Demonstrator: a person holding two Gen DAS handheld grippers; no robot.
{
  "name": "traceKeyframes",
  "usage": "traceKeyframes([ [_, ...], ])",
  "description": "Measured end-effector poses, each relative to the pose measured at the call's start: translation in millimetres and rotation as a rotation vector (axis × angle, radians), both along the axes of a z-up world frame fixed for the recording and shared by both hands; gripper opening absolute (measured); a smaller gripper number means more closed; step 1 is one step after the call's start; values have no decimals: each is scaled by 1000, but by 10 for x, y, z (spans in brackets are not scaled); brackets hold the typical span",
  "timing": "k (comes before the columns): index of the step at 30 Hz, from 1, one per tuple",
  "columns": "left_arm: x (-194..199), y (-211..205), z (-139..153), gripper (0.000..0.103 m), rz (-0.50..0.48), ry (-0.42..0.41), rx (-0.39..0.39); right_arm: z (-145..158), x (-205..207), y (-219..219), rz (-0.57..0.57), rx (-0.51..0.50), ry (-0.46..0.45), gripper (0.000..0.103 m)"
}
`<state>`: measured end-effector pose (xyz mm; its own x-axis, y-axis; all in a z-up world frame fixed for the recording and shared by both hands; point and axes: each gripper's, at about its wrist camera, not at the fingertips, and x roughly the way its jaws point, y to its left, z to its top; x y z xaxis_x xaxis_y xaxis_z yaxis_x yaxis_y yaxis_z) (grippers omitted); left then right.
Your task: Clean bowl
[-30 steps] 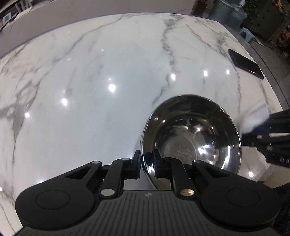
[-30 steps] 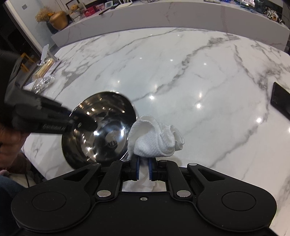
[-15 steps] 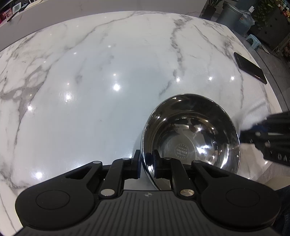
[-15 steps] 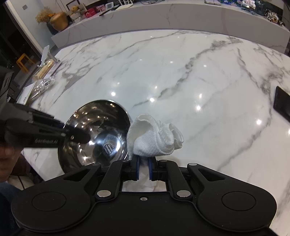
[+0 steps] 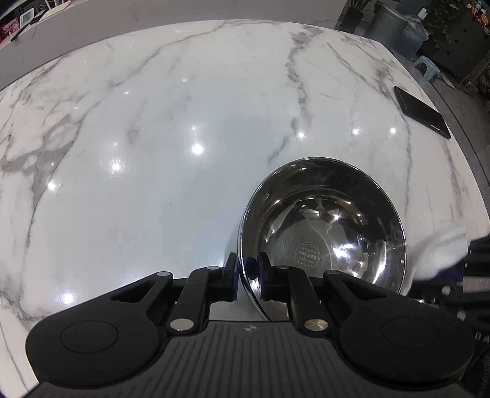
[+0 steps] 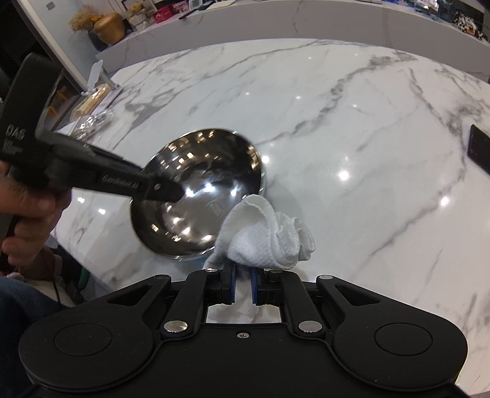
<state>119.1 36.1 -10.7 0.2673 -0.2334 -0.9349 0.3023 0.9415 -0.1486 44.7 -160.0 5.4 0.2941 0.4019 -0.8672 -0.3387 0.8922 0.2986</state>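
A shiny steel bowl (image 5: 324,226) stands on the white marble table (image 5: 153,137), tipped a little toward the right. My left gripper (image 5: 248,275) is shut on the bowl's near rim, one finger outside the wall and one inside. In the right wrist view the same bowl (image 6: 199,196) shows at centre left, with the left gripper (image 6: 167,191) reaching over its rim. My right gripper (image 6: 242,283) is shut on a bunched white cloth (image 6: 269,238), which hangs at the bowl's near right edge. That cloth (image 5: 441,254) is blurred at the right of the left wrist view.
A dark phone (image 5: 421,111) lies near the table's far right edge. A person's hand (image 6: 27,208) holds the left gripper's handle. Packets and a clear wrapper (image 6: 92,107) lie at the table's left edge. A counter with a gold vase (image 6: 107,27) runs behind.
My right gripper has carried the cloth toward the bowl, from beside it to its near right edge. The left gripper keeps its hold on the rim without moving.
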Motion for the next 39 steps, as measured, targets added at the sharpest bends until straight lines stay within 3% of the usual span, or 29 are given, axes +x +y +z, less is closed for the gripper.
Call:
traceKeyframes([
  [26,-23,16,11,11,-14,-7,6,-58,-227,618,112,18,-8,8],
  [39,-48,-7,19,13,-38,-13,13,-53,-192,462,82,-6,-8,8],
])
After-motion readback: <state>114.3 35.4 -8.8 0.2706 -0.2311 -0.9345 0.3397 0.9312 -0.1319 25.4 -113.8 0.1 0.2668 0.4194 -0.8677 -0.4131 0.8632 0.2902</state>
